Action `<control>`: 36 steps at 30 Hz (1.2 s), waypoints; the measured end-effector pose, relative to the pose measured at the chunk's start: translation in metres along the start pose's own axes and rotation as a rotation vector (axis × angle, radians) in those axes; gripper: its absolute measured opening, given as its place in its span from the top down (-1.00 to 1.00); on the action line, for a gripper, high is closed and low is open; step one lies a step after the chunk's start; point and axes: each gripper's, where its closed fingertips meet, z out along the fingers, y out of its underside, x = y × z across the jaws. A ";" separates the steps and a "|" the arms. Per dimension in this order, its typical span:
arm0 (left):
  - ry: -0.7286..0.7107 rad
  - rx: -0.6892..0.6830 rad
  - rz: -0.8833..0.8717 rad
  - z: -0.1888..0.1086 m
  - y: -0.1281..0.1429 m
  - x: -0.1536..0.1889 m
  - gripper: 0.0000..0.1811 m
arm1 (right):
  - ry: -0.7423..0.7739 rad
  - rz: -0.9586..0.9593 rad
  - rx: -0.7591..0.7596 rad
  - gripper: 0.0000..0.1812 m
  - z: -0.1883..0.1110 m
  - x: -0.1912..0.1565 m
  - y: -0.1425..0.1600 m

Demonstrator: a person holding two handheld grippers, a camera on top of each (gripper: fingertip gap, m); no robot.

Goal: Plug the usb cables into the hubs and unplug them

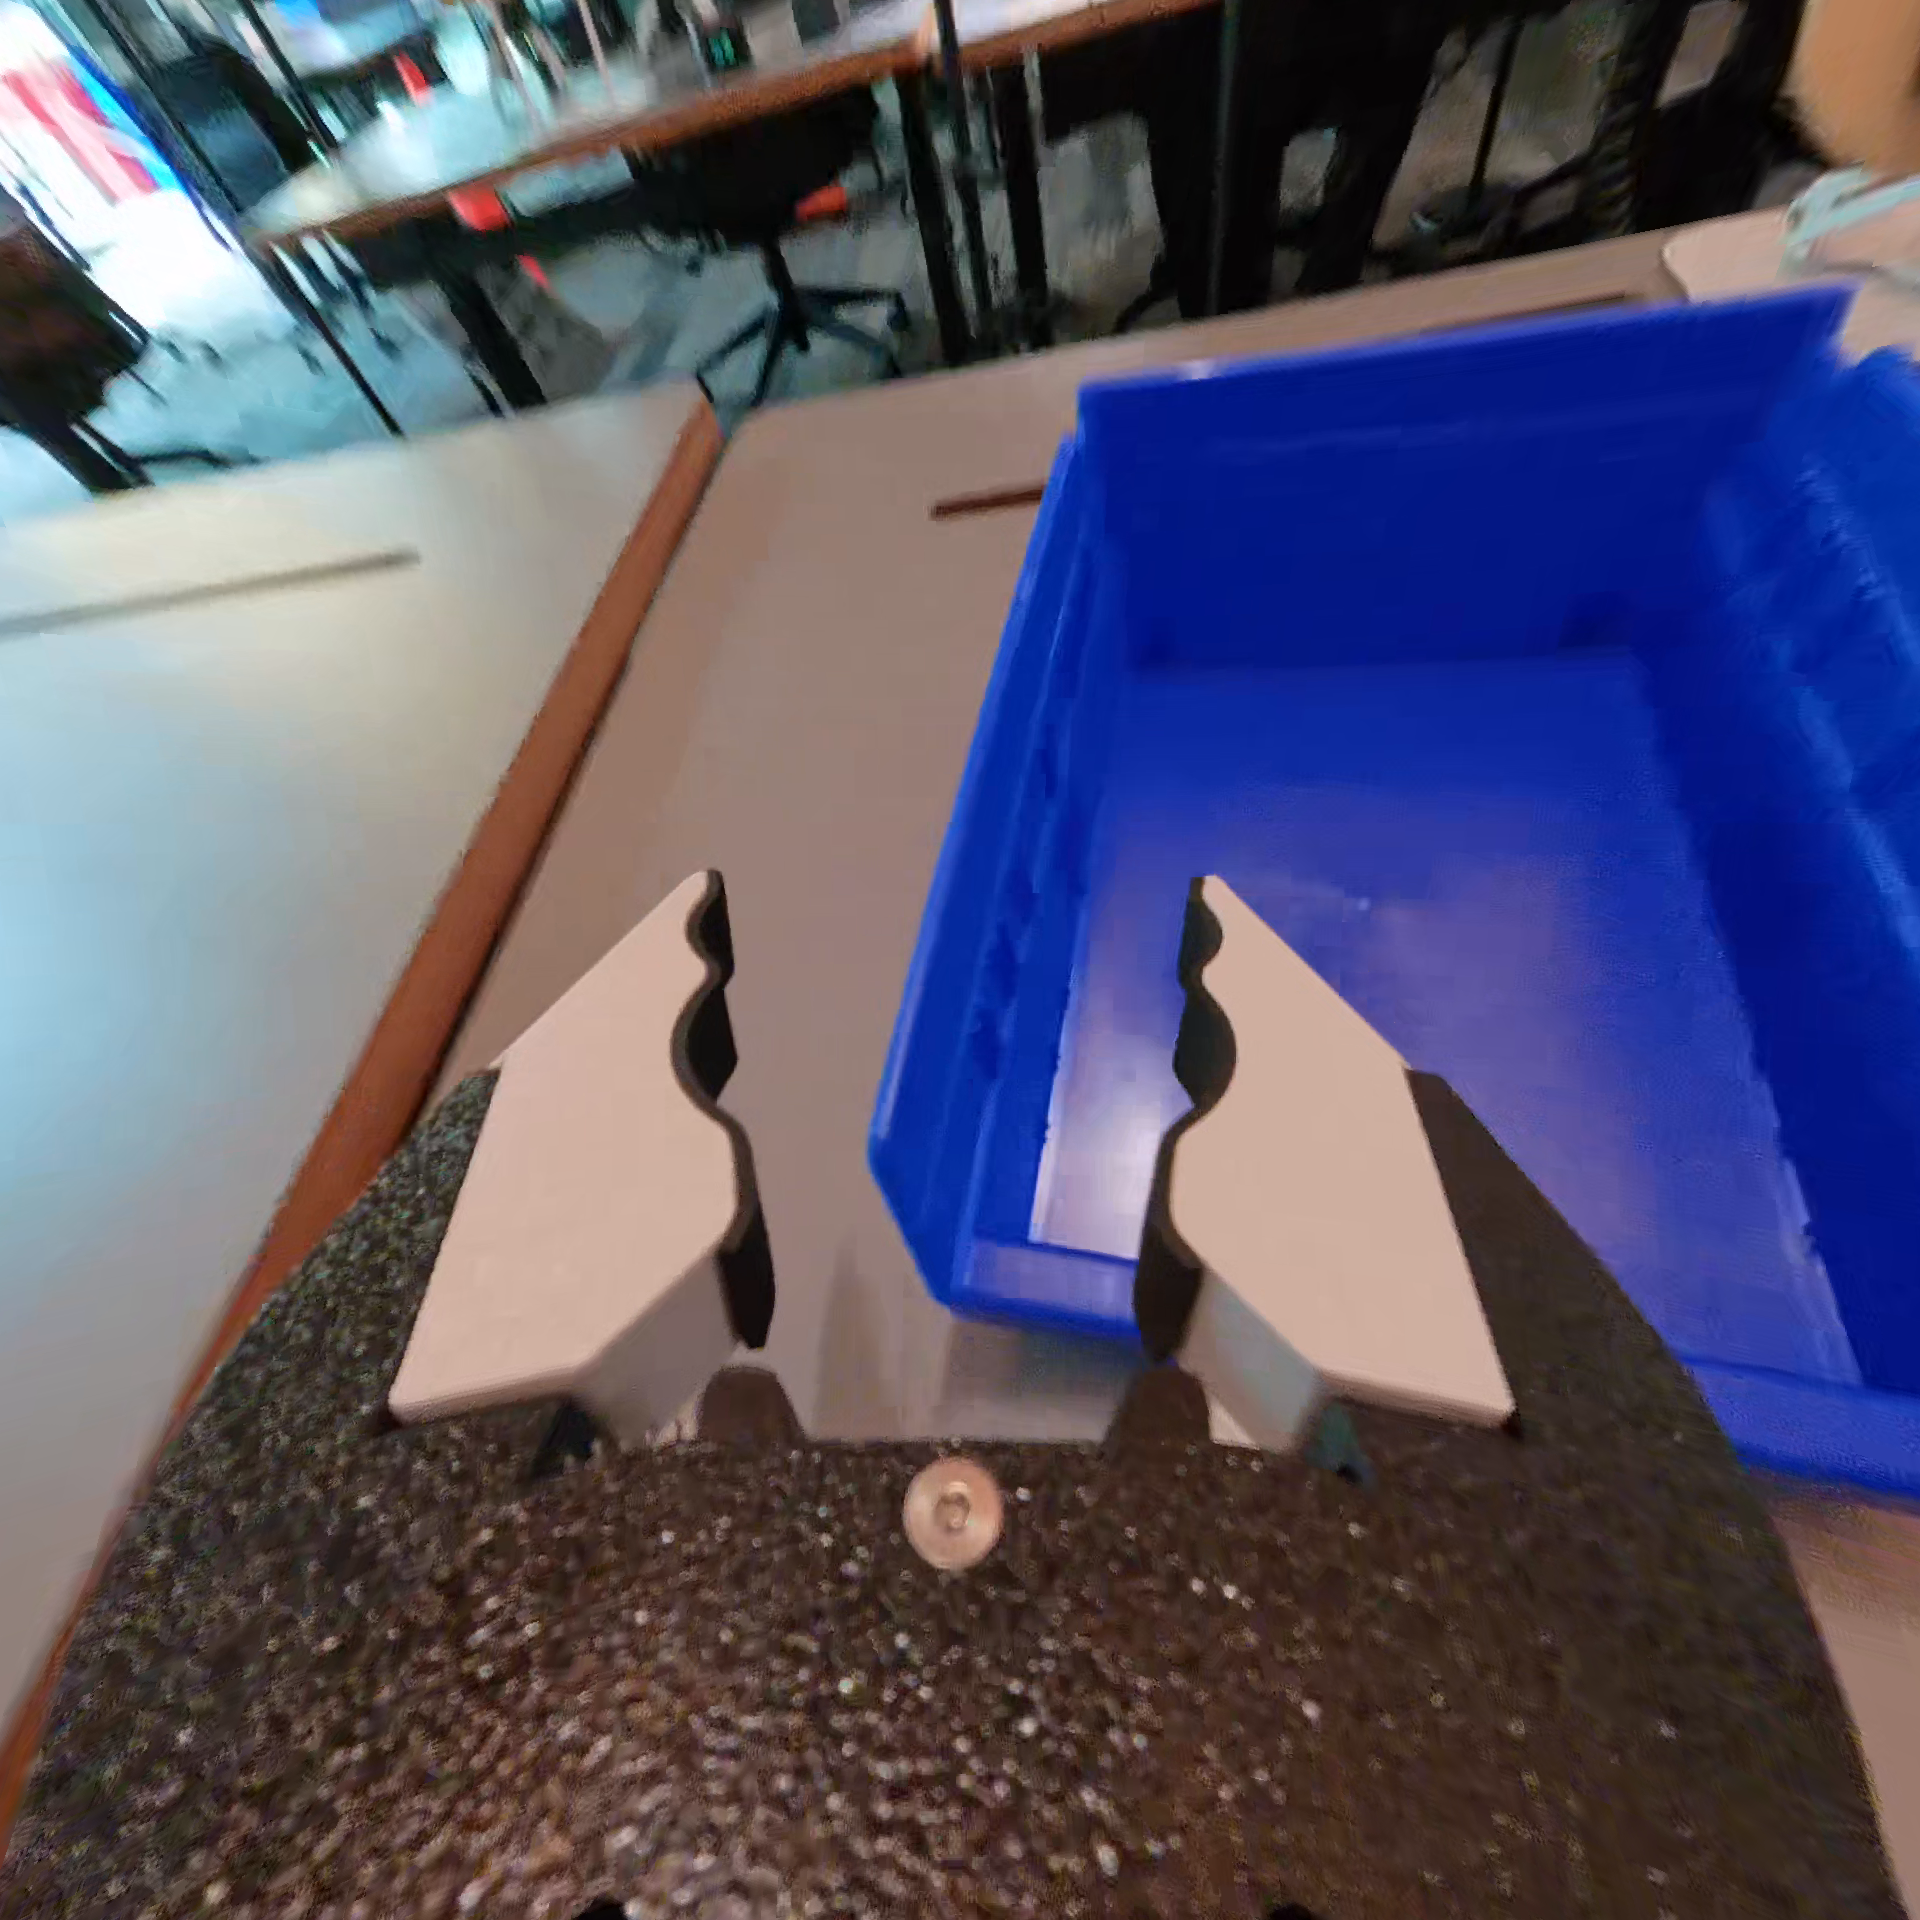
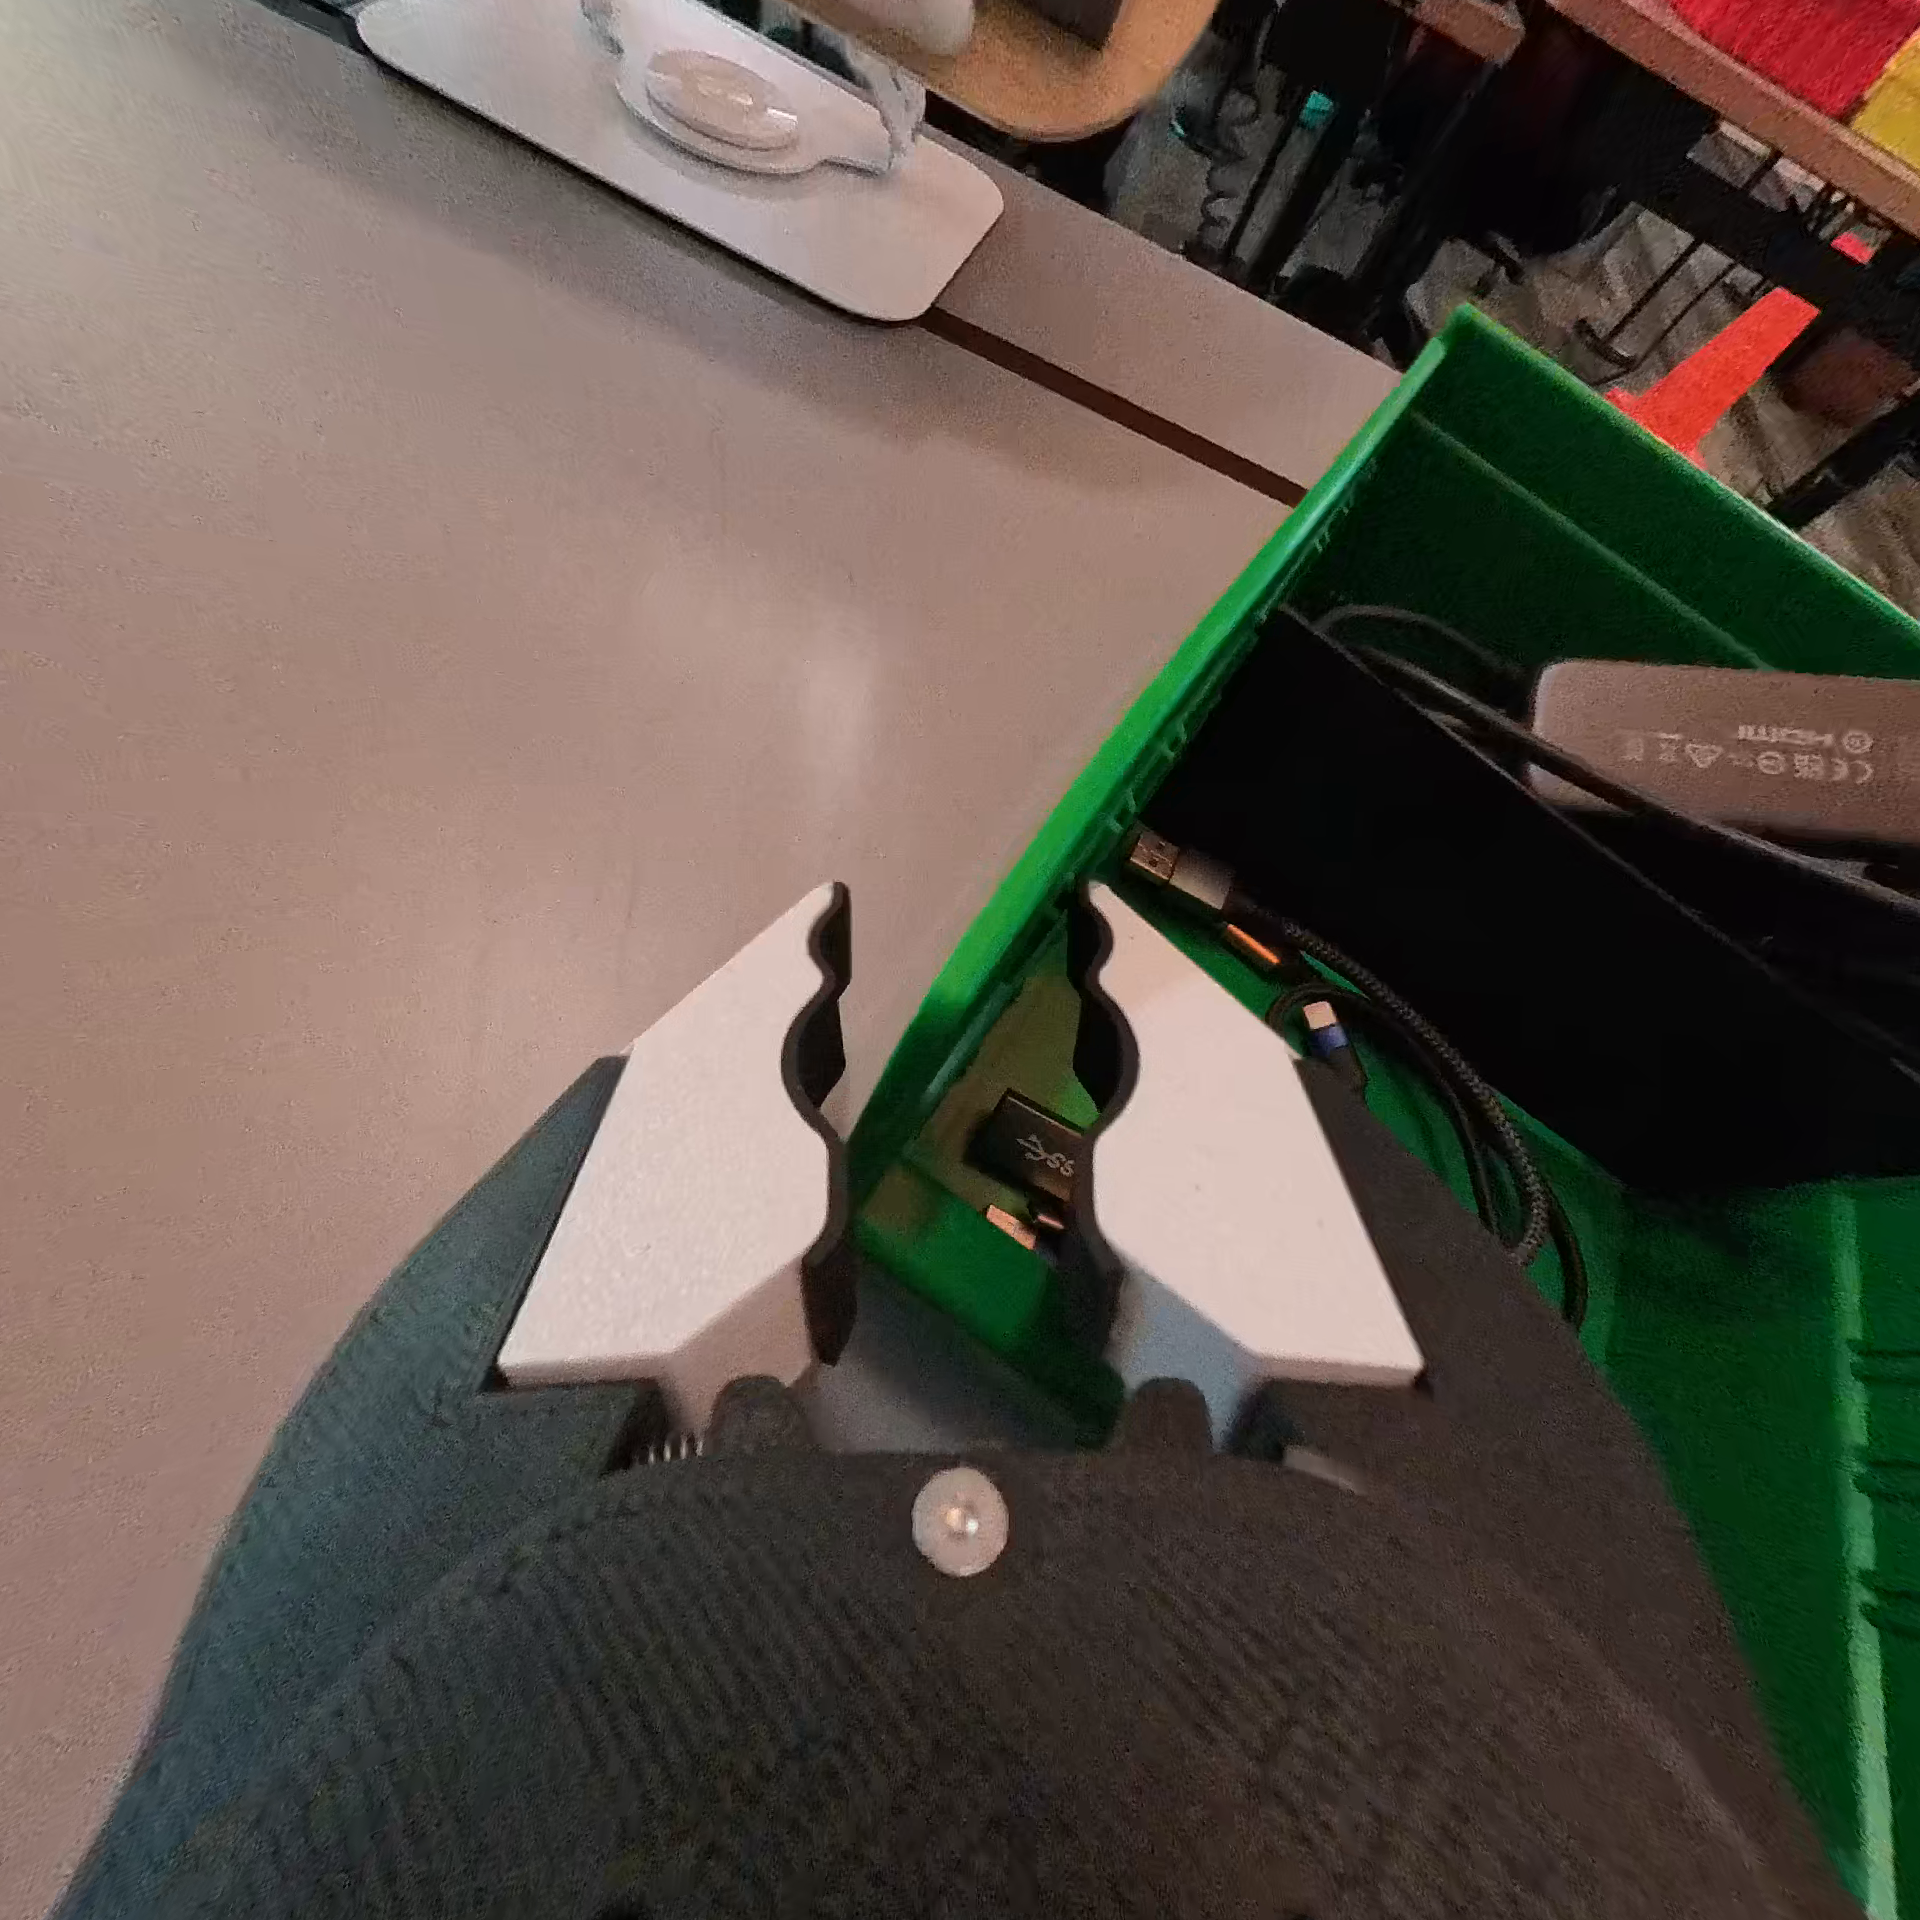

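Observation:
In the right wrist view a green bin (image 2: 1143,769) holds a grey hub (image 2: 1725,743), a long black hub or box (image 2: 1507,935), a braided cable with a silver USB plug (image 2: 1174,868), and a small black USB connector (image 2: 1029,1148). My right gripper (image 2: 966,914) is open and empty, straddling the bin's left wall just above the black connector. In the left wrist view my left gripper (image 1: 956,883) is open and empty, held over the left wall of an empty blue bin (image 1: 1455,831).
Both bins stand on a grey table (image 2: 416,623). A flat white pad with a clear round object (image 2: 727,114) lies at the table's far edge. A second table (image 1: 260,779) adjoins on the left, with a brown edge (image 1: 499,883) between. Desks and chairs stand beyond.

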 end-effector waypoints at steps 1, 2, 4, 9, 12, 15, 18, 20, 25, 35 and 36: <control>0.053 -0.024 -0.034 0.009 0.012 0.002 0.07 | 0.019 0.004 -0.012 0.57 0.000 -0.001 0.000; 0.128 -0.044 -0.061 0.014 0.023 0.010 0.09 | 0.033 0.011 -0.021 0.59 -0.004 -0.002 0.000; 0.197 -0.057 -0.071 0.025 0.035 0.022 0.23 | 0.051 0.030 -0.023 0.65 -0.010 -0.008 -0.002; 0.139 0.034 -0.133 0.029 0.030 0.008 0.88 | 0.060 0.065 -0.009 0.84 -0.031 -0.037 -0.003; 0.277 0.040 -0.241 0.023 0.030 0.018 0.95 | 0.034 0.051 0.027 0.93 -0.045 -0.065 -0.008; 0.302 0.046 -0.310 0.018 0.030 0.017 0.99 | -0.016 0.012 0.067 0.95 -0.057 -0.097 -0.015; 0.301 0.093 -0.382 0.011 0.019 0.011 0.99 | -0.078 -0.025 0.103 0.93 -0.067 -0.139 -0.023; 0.291 0.124 -0.357 0.003 0.010 0.008 0.98 | -0.137 -0.048 0.122 0.88 -0.073 -0.167 -0.030; 0.208 0.221 -0.287 -0.021 -0.021 -0.003 0.99 | -0.313 -0.111 0.181 0.70 -0.085 -0.237 -0.046; 0.065 0.584 -0.270 -0.111 -0.104 -0.009 0.99 | -0.392 0.073 0.695 -0.05 -0.173 -0.242 -0.135; 0.057 0.626 -0.273 -0.121 -0.112 -0.004 0.99 | -0.379 0.089 0.723 -0.12 -0.180 -0.238 -0.141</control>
